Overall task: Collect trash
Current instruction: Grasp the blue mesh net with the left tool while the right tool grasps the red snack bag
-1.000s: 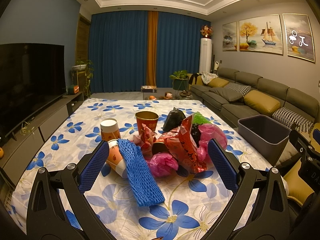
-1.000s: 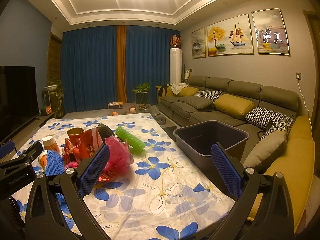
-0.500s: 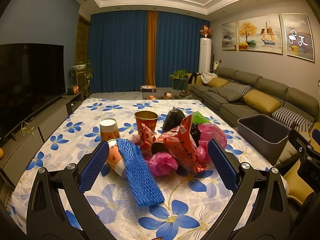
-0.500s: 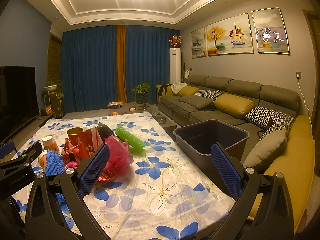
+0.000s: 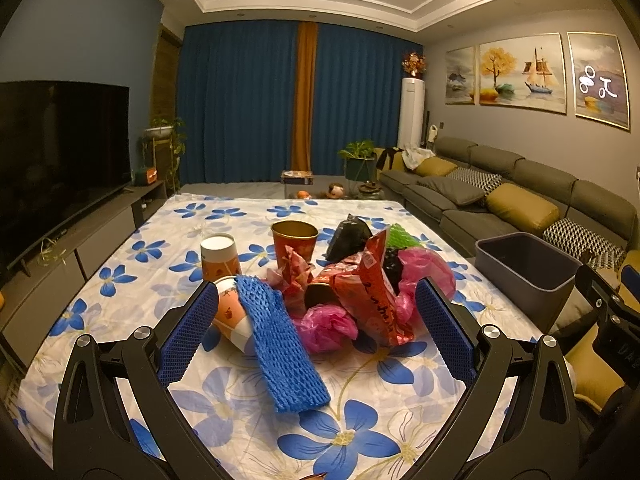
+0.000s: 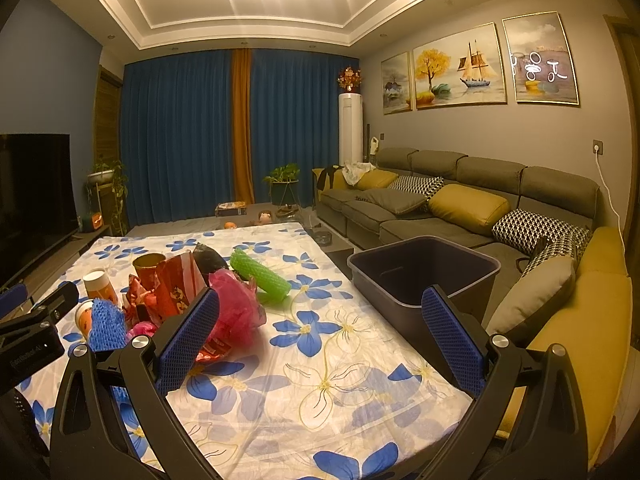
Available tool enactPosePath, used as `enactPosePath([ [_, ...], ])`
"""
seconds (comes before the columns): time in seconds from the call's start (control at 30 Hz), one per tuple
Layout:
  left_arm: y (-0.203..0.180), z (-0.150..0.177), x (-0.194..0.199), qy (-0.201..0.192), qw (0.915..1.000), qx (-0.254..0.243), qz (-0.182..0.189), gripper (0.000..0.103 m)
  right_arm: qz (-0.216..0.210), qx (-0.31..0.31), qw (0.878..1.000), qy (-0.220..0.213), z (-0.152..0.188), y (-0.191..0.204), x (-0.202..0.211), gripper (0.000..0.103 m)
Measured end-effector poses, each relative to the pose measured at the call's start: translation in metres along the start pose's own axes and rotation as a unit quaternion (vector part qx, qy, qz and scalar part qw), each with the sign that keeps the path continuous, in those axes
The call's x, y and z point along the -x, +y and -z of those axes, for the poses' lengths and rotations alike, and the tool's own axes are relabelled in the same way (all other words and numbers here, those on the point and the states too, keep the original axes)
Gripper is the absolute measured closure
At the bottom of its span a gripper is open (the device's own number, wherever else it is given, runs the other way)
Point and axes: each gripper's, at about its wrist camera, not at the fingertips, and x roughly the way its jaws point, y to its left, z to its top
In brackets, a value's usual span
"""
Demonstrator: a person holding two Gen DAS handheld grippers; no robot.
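Table (image 5: pixel 132 280) w/ floral cloth holds everything. Gray bin (image 6: pixel 424 268) sits just off its sofa-side edge, prob so trash drops straight in. Trash pile (image 5: pixel 352 280) mid-table, well apart from bin: wrappers, pink bags, 3 cups, blue foam net (image 5: pixel 280 344) nearest. Left gripper (image 5: pixel 316 332) spread wide facing pile, empty; right gripper (image 6: pixel 316 336) spread too, btwn pile & bin, empty.

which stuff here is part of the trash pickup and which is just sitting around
For the job: blue foam net, pink bags, red wrapper, paper cups, green foam net, grey bin.

Just around: sofa, television, potted plant.
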Motion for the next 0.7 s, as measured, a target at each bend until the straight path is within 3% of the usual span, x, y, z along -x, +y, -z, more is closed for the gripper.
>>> enactPosePath([
  [0.33,0.021,0.004,0.000,-0.018,0.9996,0.010,-0.019,0.006,-0.015,0.001,1.000,0.006,0.004,0.007,-0.010,0.005],
  [0.47,0.030,0.005,0.000,-0.028,0.9984,0.016,-0.047,0.006,-0.030,0.000,1.000,0.006,0.005,0.013,-0.015,0.005],
  [0.7,0.052,0.009,-0.008,-0.012,0.9973,0.042,-0.059,0.006,-0.073,-0.001,0.997,0.003,0.005,0.030,-0.027,0.005],
])
